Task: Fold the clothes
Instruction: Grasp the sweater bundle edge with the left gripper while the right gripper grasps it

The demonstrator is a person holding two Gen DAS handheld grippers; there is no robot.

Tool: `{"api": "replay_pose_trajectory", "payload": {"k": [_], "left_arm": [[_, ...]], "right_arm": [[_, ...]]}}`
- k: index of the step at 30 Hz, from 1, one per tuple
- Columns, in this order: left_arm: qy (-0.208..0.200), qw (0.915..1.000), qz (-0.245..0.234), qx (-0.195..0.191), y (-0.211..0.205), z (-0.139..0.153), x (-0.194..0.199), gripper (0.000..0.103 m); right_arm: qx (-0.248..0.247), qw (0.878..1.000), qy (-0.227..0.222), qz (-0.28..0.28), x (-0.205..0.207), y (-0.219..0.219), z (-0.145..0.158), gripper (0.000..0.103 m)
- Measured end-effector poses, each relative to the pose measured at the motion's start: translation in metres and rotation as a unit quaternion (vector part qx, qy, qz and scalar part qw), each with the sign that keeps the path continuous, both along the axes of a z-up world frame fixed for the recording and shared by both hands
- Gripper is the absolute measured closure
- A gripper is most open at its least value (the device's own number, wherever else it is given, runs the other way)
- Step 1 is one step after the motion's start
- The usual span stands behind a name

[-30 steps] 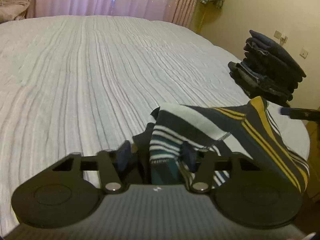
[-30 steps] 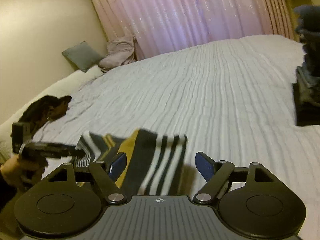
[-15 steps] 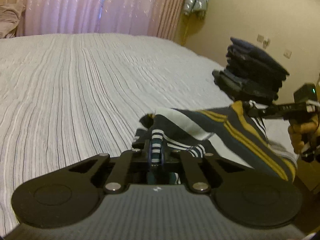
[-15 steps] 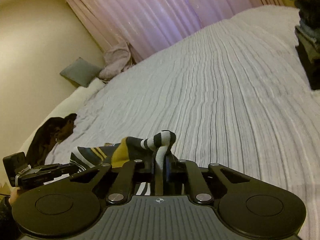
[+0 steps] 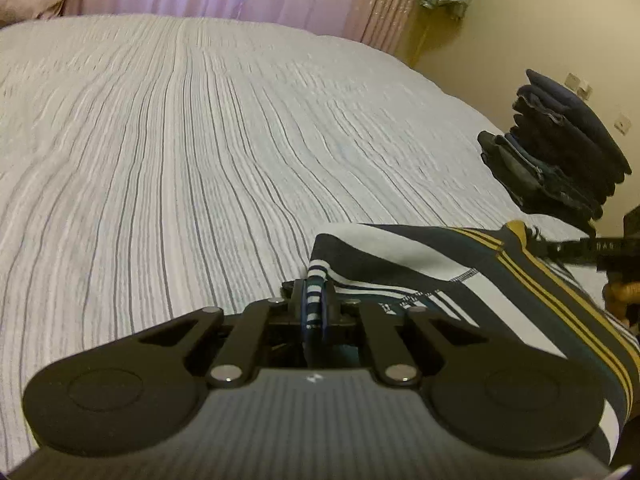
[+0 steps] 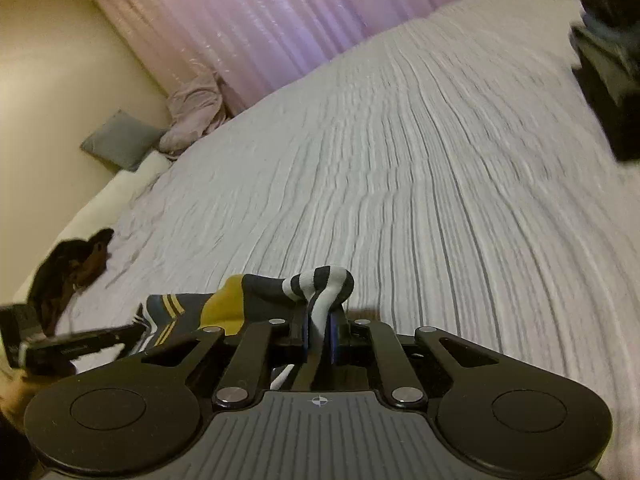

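A striped garment (image 5: 472,280), navy, white and mustard, hangs stretched between my two grippers at the near edge of the bed. My left gripper (image 5: 315,300) is shut on one striped edge of it. My right gripper (image 6: 319,320) is shut on the other end, where the garment (image 6: 320,284) bunches over the fingertips. The right gripper also shows in the left wrist view (image 5: 576,248) at the far right, and the left gripper shows in the right wrist view (image 6: 76,344) at the lower left.
A wide bed with a grey-striped white cover (image 5: 200,140) fills both views. A stack of folded dark clothes (image 5: 560,164) sits at its right edge. A dark garment (image 6: 68,264), a grey pillow (image 6: 120,140) and a pink bundle (image 6: 196,112) lie at the left. Pink curtains hang behind.
One second ago both grippers were open around the striped garment. They closed on it half a second ago and now hold it stretched apart, low over the bed.
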State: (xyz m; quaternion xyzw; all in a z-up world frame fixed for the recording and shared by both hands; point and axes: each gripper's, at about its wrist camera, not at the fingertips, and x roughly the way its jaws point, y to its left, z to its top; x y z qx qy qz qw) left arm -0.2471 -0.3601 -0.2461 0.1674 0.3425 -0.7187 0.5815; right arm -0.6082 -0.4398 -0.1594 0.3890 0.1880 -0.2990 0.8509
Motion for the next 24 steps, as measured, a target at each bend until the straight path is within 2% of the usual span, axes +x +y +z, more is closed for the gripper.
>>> {"api": "replay_pose_trajectory", "payload": {"k": [2,4,6,7,8,12,14,15,16,17,20,24], "left_arm": [[-0.004,1.0000,-0.005,-0.001,0.002,0.005,0.001,0.095],[-0.013,0.9999,-0.010,-0.005,0.005,0.012,0.000,0.090],[-0.034,0.9993,-0.014,-0.010,0.011,0.021,-0.003,0.085],[-0.045,0.9988,-0.014,-0.013,0.013,0.025,-0.004,0.084],[-0.058,0.9980,-0.014,-0.019,0.017,0.030,-0.007,0.084],[-0.090,0.9946,-0.012,-0.050,0.029,0.052,-0.018,0.085],[-0.088,0.9941,-0.028,-0.058,0.026,0.059,-0.028,0.085],[-0.087,0.9936,-0.036,-0.062,0.024,0.062,-0.033,0.085],[-0.088,0.9931,-0.047,-0.063,0.021,0.064,-0.038,0.087],[-0.093,0.9921,-0.062,-0.056,0.016,0.063,-0.044,0.087],[-0.113,0.9885,-0.100,-0.017,-0.007,0.046,-0.061,0.093],[-0.112,0.9901,-0.078,0.031,-0.039,0.015,-0.059,0.093]], "right_arm": [[0.021,1.000,-0.011,-0.001,0.004,-0.006,-0.003,0.095],[0.015,1.000,-0.011,-0.001,-0.001,-0.004,0.006,0.085],[-0.018,1.000,0.017,-0.011,-0.004,0.003,0.022,0.050],[-0.042,0.999,0.031,-0.012,-0.006,0.009,0.031,0.049],[-0.066,0.997,0.045,-0.014,-0.008,0.016,0.040,0.049],[-0.144,0.988,0.051,0.014,-0.001,0.044,0.065,0.049],[-0.162,0.983,0.057,0.059,0.014,0.056,0.072,0.049],[-0.171,0.980,0.060,0.082,0.022,0.063,0.075,0.054],[-0.168,0.978,0.076,0.103,0.035,0.065,0.074,0.062],[-0.164,0.975,0.093,0.121,0.054,0.065,0.073,0.079],[-0.143,0.972,0.132,0.128,0.078,0.052,0.056,0.082],[-0.109,0.978,0.157,0.083,0.079,0.026,0.028,0.082]]}}
